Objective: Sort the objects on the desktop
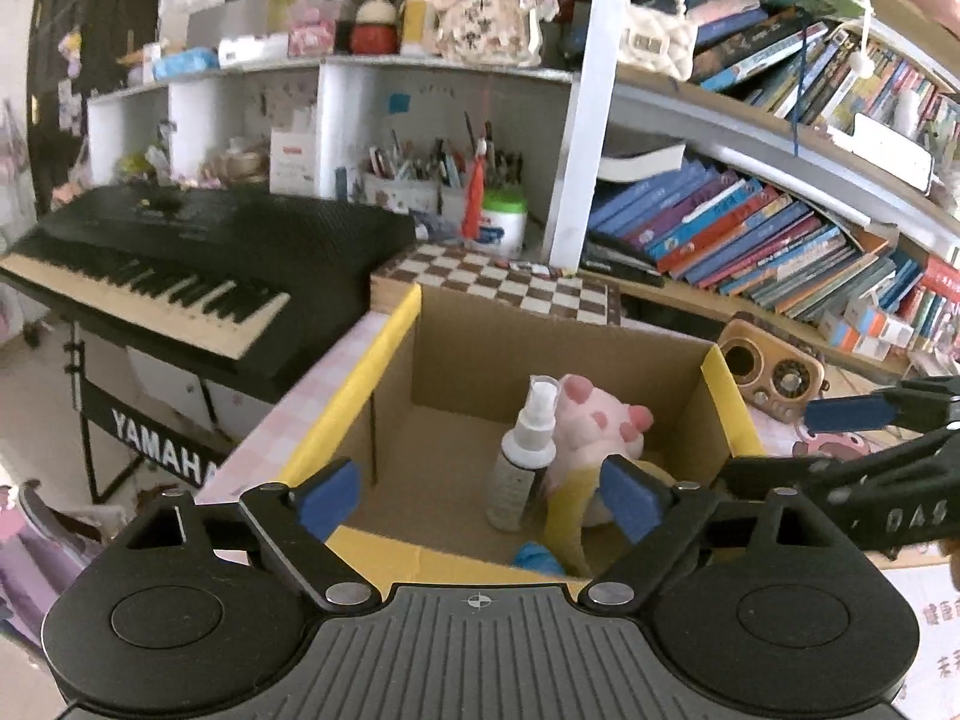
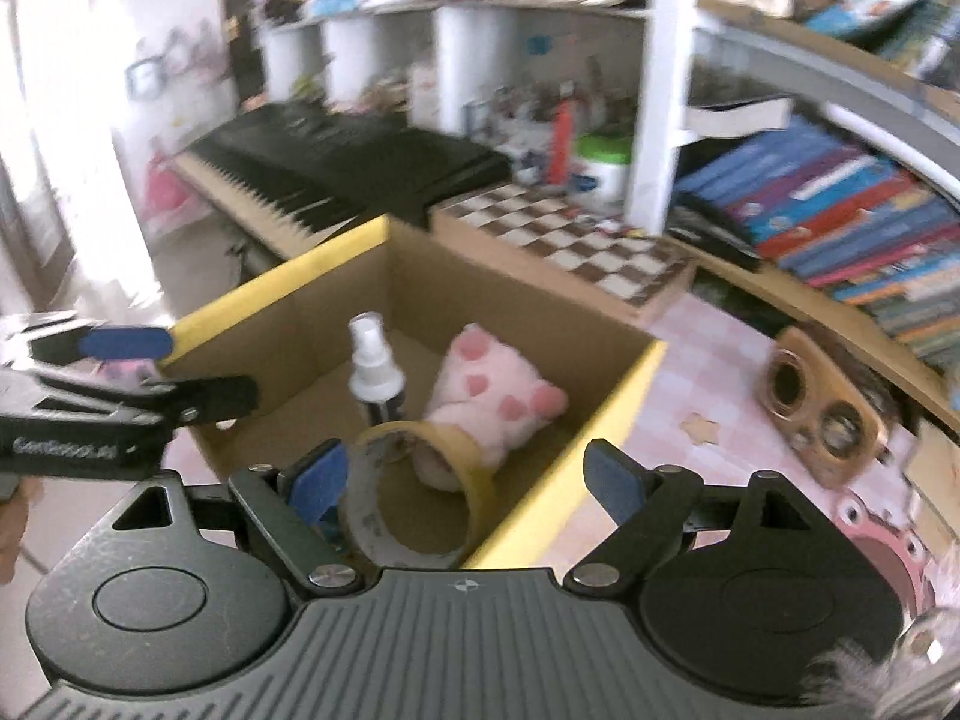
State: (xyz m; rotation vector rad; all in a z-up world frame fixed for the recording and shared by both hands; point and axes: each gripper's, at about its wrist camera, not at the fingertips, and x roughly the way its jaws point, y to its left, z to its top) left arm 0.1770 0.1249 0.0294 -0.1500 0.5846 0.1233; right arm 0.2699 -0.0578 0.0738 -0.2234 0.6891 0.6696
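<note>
Both tongs stood released above the open cardboard box with yellow flap edges (image 1: 384,354), nothing between their pads.

Left gripper (image 1: 483,495) and right gripper (image 2: 462,477) were empty. In the box: white spray bottle (image 1: 522,450) upright, pink plush toy (image 1: 591,420) just beside it, yellow tape roll (image 2: 420,492) at the box's near wall, nearest the right gripper. Beyond the box's right wall the wooden retro radio (image 2: 822,414) lay unsorted, with open room around it.

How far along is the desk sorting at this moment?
Done: the spray bottle, pink plush and tape roll already sit in the box. In hand: nothing; the left gripper and right gripper are open. Left: the wooden radio remains on the desk.
</note>
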